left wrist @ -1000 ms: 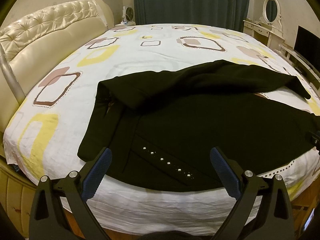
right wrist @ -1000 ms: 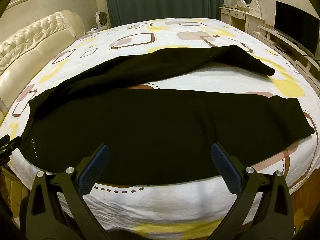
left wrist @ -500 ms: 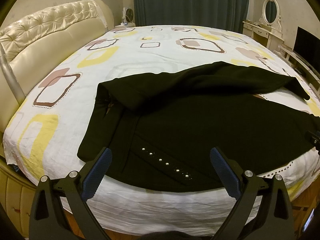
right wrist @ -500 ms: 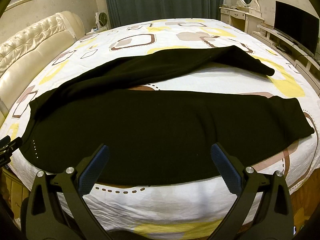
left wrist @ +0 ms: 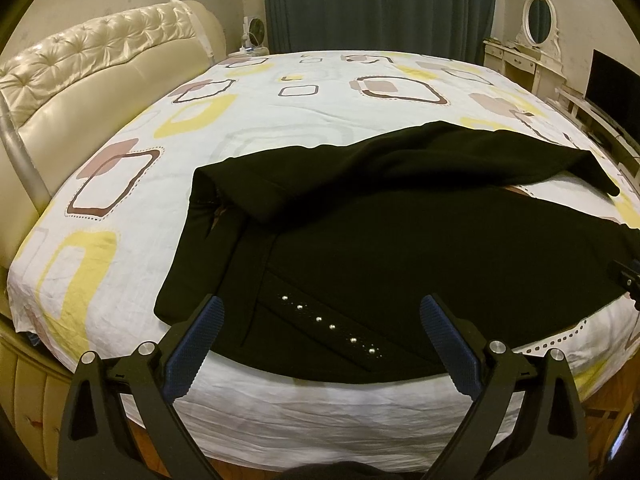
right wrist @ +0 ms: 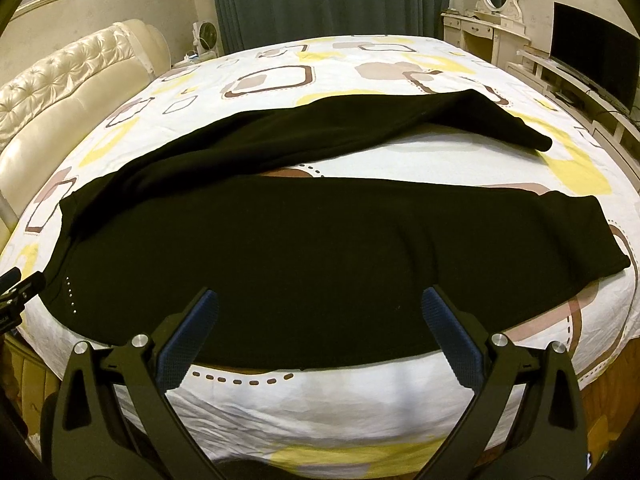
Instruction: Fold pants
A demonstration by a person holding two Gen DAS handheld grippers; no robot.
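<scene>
Lying spread across the near edge of the bed (right wrist: 400,384), the black pants (right wrist: 320,248) have their legs splayed in a V, waistband toward the headboard (left wrist: 100,72). Both the left gripper (left wrist: 320,322) and right gripper (right wrist: 320,312) hover at the bed's near side, jaws wide apart and empty. A one-layer pinch at the studded pocket (left wrist: 328,326) would likely drag the cloth askew, and the dark fabric hides its edges.

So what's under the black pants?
The pants lie on a patterned bedsheet. Between the legs it shows; whatever is directly beneath the cloth is hidden.
</scene>
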